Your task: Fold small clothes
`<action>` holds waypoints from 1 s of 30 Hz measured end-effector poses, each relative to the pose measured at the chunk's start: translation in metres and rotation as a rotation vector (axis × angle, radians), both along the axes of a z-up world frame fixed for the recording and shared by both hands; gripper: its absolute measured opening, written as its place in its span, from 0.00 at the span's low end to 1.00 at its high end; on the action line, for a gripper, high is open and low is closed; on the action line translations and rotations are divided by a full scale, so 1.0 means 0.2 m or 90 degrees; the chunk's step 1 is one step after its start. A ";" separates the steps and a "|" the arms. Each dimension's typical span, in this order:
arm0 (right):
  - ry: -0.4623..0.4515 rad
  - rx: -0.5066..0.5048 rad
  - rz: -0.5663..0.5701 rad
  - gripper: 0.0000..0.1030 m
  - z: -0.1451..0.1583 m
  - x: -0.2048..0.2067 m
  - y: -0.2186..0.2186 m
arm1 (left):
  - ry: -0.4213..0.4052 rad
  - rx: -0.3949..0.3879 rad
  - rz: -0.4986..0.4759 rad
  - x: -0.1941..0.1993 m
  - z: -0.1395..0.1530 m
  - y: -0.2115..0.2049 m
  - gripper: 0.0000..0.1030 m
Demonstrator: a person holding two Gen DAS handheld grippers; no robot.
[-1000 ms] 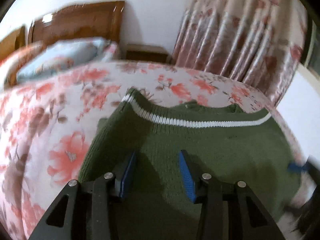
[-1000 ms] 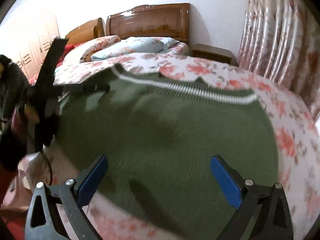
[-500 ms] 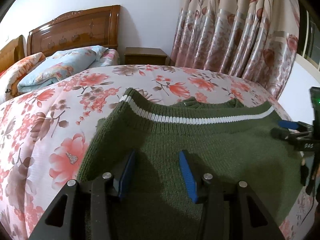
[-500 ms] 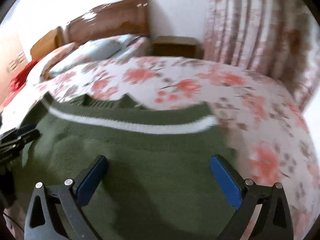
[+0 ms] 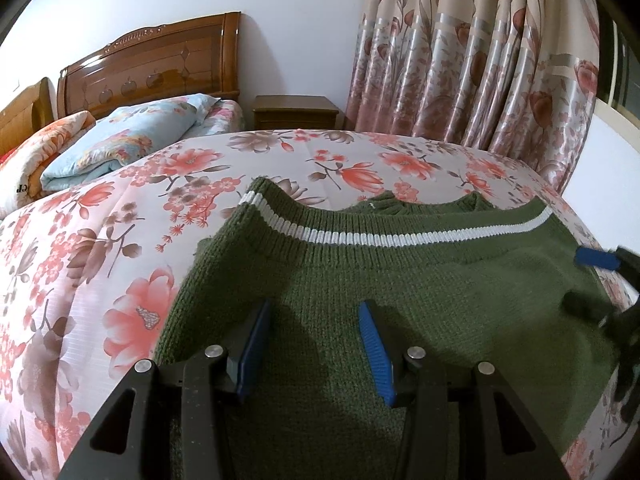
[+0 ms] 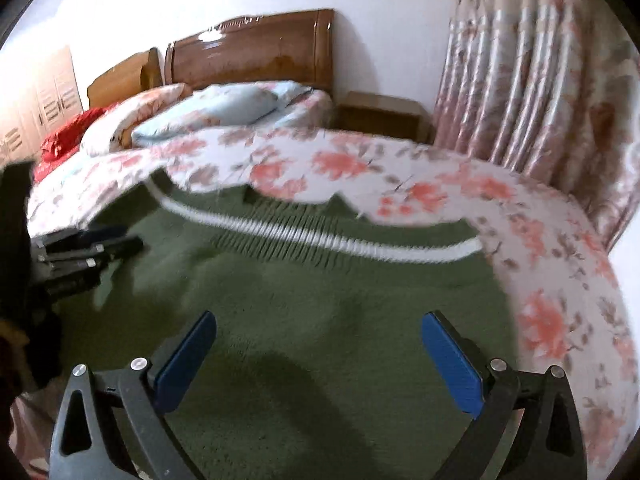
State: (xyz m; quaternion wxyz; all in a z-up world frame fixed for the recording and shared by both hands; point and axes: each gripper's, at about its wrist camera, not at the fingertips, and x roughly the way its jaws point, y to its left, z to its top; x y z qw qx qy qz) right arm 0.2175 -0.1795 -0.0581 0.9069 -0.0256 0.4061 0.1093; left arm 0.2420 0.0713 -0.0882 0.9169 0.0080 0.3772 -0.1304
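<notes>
Green sweater [image 5: 400, 292] is lying flat on the bed [image 5: 100, 240]. Left gripper [image 5: 316, 344] is hovering part-open, right gripper [image 6: 320, 356] wide, both empty. Knit likely soft, floppy; pinching an edge seems best.

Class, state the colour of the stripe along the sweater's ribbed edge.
White, on the dark green sweater; its stripe shows sharpest in the left wrist view.

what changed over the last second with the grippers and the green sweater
The right gripper kept swinging about over the green sweater, its view panning right and then back left; it took hold of nothing and its jaws stayed wide open. The left gripper stayed low over the knit, half open. The sweater lies folded on the floral bedspread as before.
</notes>
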 end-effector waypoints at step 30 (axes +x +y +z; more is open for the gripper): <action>0.061 0.165 -0.168 1.00 -0.08 -0.49 -0.61 | -0.001 0.009 0.001 0.00 0.00 0.00 0.46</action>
